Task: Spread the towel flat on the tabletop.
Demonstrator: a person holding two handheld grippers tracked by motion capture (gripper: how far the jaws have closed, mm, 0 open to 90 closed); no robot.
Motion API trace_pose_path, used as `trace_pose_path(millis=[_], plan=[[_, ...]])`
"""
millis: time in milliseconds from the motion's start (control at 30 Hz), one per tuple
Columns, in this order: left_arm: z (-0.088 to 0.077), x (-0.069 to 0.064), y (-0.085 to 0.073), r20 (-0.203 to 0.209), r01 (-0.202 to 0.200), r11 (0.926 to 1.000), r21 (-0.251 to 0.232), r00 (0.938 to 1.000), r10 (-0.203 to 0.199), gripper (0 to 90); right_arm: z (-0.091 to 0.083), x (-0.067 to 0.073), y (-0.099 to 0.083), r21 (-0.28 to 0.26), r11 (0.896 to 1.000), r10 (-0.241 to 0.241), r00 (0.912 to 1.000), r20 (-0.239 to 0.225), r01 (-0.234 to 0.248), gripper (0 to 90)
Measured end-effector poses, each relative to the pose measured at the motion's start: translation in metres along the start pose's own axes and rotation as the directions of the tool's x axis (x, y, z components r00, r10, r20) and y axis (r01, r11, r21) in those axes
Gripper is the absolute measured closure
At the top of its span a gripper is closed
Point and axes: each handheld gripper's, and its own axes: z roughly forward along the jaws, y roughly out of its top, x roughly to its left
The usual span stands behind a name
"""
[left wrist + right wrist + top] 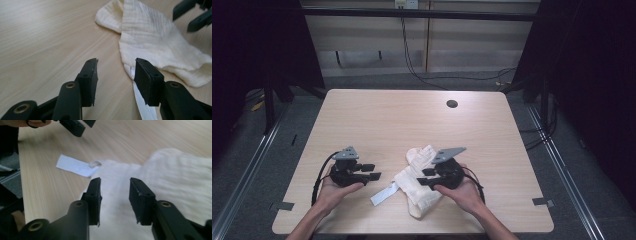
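On the wooden worktop (377, 115), the left hand-held gripper (371, 171) hovers released, its jaws apart with nothing between them. Just beside it lies the cream cloth (419, 177) with its white label (384, 194). The right hand-held gripper (426, 176) hangs over the cloth, jaws apart, gripping nothing.

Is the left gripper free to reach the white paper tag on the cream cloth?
Probably yes: the left gripper is open, the white paper tag lies bare just ahead, nothing between.
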Motion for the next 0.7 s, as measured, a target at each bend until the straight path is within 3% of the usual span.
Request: trace_pose_path(millis=[33, 300, 400, 600, 700], plan=[[-0.001, 0.002, -0.002, -0.001, -0.005, 1.0, 0.003, 1.0, 0.005, 51.2, 0.02, 0.004, 0.011, 0.022, 1.0, -0.009, 0.9998, -0.016, 0.009, 67.2], [-0.002, 0.007, -0.007, -0.018, 0.004, 0.9999, 0.011, 0.9998, -0.004, 50.3, 0.069, 0.005, 0.027, 0.103, 0.994, -0.034, 0.9982, -0.049, 0.039, 70.5], [-0.001, 0.009, -0.008, -0.031, 0.008, 0.9999, 0.012, 0.9995, -0.008, 49.5, 0.075, 0.006, 0.027, 0.124, 0.992, -0.032, 0.9986, -0.043, 0.037, 70.4], [0.0, 0.009, -0.009, -0.028, 0.008, 0.9997, 0.022, 0.9996, -0.007, 48.0, 0.085, 0.004, 0.025, 0.121, 0.992, -0.032, 0.9988, -0.037, 0.037, 58.0], [-0.001, 0.008, -0.009, -0.033, 0.006, 0.9998, 0.018, 0.9994, -0.006, 47.9, 0.087, 0.004, 0.024, 0.121, 0.992, -0.041, 0.9987, -0.031, 0.044, 59.0]])
